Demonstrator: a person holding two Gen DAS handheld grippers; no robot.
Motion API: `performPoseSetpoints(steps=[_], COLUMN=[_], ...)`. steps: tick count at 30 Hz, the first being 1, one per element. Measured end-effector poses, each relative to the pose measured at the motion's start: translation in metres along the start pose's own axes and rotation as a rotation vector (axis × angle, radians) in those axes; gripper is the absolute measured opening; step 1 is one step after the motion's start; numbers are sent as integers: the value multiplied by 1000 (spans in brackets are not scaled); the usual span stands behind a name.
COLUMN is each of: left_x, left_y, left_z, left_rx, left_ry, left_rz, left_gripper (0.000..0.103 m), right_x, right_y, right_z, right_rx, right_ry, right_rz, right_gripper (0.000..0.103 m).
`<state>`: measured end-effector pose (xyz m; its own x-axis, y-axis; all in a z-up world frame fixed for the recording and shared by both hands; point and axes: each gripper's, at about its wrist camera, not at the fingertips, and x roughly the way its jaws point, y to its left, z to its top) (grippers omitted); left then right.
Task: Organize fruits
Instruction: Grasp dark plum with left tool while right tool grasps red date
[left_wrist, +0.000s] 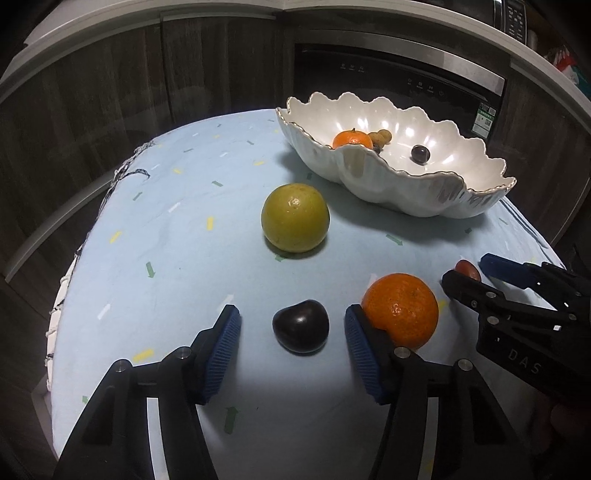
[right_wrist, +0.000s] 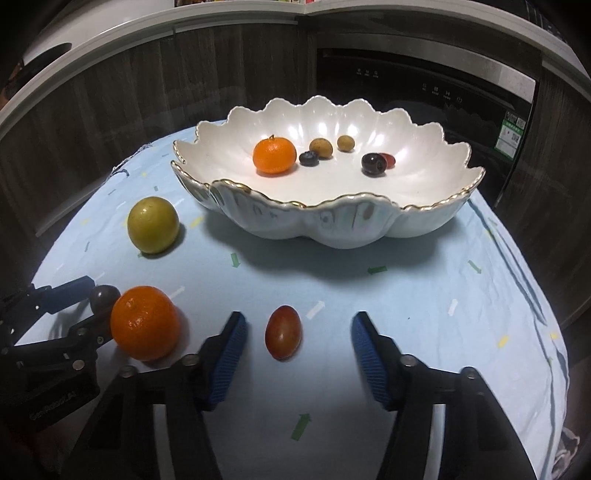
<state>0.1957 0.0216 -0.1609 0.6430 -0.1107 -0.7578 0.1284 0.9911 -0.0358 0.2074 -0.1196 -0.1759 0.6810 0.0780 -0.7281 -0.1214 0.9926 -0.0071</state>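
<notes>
Our left gripper (left_wrist: 291, 334) stands released around a dark plum (left_wrist: 301, 326) without touching it; an orange (left_wrist: 400, 310) sits at its three o'clock. Our right gripper (right_wrist: 299, 334) brackets a red grape (right_wrist: 283, 331), pads clear. The bowl (right_wrist: 332, 218) lies at twelve o'clock, a green fruit (right_wrist: 153, 224) at ten.

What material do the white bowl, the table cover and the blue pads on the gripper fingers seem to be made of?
White bowl: probably glazed ceramic; glossy, pearly highlights, gold-lined scalloped rim.
Table cover: woven cloth, matte light blue, with soft wrinkles and a stitched edge.
Blue pads: likely rubber or soft plastic; fine ribbed, dull surface. Which one cannot be told by sight.
</notes>
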Motion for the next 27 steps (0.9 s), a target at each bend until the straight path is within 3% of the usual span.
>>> performPoseSetpoints(steps=[7,9,15,27], left_x=[2,2,1,-7], left_y=[1,1,-2,-1], left_z=[0,1,1,1], left_rx=[-4,-4,7,-15], left_ry=[2,1,-3,2], left_rz=[9,10,-5,-6], left_gripper=[53,49,29,28], right_x=[-1,-2,-2,-12], right_y=[9,11,12,12], right_z=[1,1,0,3], right_rx=[-46,-58,-70,-66], right_ry=[-11,-13,-16,-37], right_rz=[20,19,10,10], right_gripper=[24,21,20,19])
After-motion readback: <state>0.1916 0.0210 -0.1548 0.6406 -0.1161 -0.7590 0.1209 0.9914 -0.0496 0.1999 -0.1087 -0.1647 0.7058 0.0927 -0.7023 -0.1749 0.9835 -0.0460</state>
